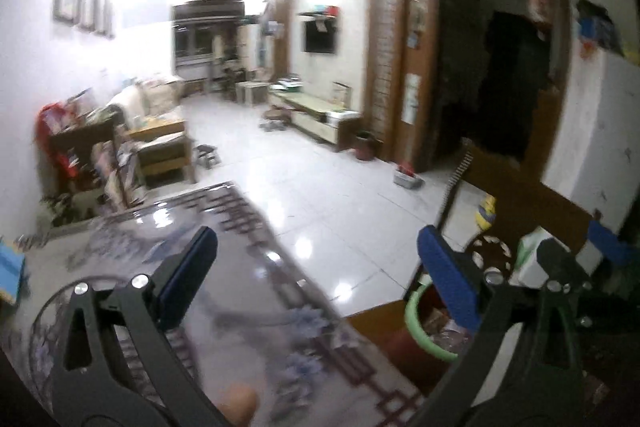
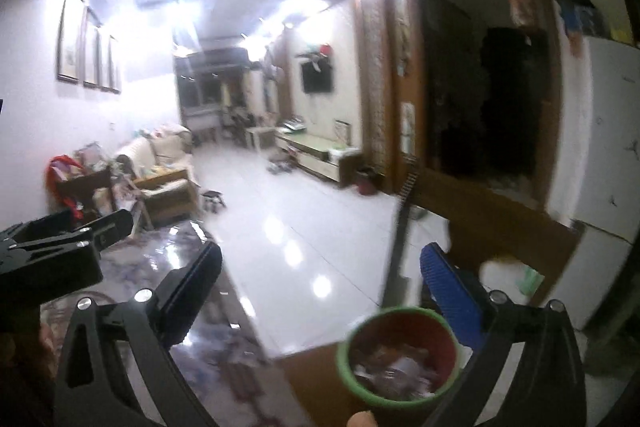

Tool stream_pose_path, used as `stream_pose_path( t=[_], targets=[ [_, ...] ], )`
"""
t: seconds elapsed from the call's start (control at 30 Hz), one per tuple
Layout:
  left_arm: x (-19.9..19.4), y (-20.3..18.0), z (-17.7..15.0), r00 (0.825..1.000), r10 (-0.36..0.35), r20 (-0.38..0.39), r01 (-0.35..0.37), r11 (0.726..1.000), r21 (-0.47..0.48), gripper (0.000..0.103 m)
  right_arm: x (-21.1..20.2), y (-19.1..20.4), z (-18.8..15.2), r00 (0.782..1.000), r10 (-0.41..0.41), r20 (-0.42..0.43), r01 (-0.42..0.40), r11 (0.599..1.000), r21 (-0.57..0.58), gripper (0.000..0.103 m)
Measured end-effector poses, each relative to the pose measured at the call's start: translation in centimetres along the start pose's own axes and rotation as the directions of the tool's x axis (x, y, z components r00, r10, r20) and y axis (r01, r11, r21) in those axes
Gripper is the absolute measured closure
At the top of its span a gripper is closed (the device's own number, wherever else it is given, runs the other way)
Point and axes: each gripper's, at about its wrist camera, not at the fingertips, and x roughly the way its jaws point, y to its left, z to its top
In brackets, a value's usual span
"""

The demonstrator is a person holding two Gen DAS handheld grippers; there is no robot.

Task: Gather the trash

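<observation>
Both the left gripper [image 1: 316, 279] and the right gripper [image 2: 322, 295] gape wide and empty above the table [image 1: 240, 291], with the trash bin [image 2: 400, 355] just beside its edge, so anything dropped carelessly could miss that green rim.

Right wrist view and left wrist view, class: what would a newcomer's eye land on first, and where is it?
The red bin with a green rim, full of scraps, sits low between the open right tongs. Beyond it a glossy white tiled floor mirrors the ceiling lights. In the left wrist view, the open left tongs hang over a shiny patterned table.
</observation>
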Motion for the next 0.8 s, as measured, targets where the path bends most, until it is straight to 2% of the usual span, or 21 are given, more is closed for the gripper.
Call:
stream_pose_path(
  t=[0.07,0.13,0.23,0.5,0.8],
  targets=[
    [-1.9,2.7,-0.3,0.996,0.082,0.046,-0.080,0.996,-0.036,0.005,0.0,1.8,-0.1,1.000,0.009,-0.012,-0.009,1.000,-0.008,0.007],
    [-4.2,5.2,-0.6,0.980,0.163,0.113,-0.156,0.985,-0.067,0.005,-0.2,4.1,-0.1,0.999,0.042,-0.013,-0.043,0.999,-0.024,0.007],
    [-5.4,8.2,-0.1,0.989,0.135,0.060,-0.129,0.987,-0.095,0.005,-0.1,6.7,-0.4,0.995,0.082,-0.051,-0.083,0.996,-0.015,0.007],
    [-7.5,15.6,-0.6,0.985,0.169,-0.036,-0.173,0.964,-0.204,0.005,-0.6,12.5,-0.7,0.988,0.119,-0.102,-0.124,0.991,-0.041,0.007],
    [-7.3,18.4,-1.6,0.983,0.164,-0.085,-0.180,0.956,-0.233,0.005,-2.4,14.6,-1.9,0.984,0.118,-0.133,-0.126,0.990,-0.056,0.007]
  ],
)
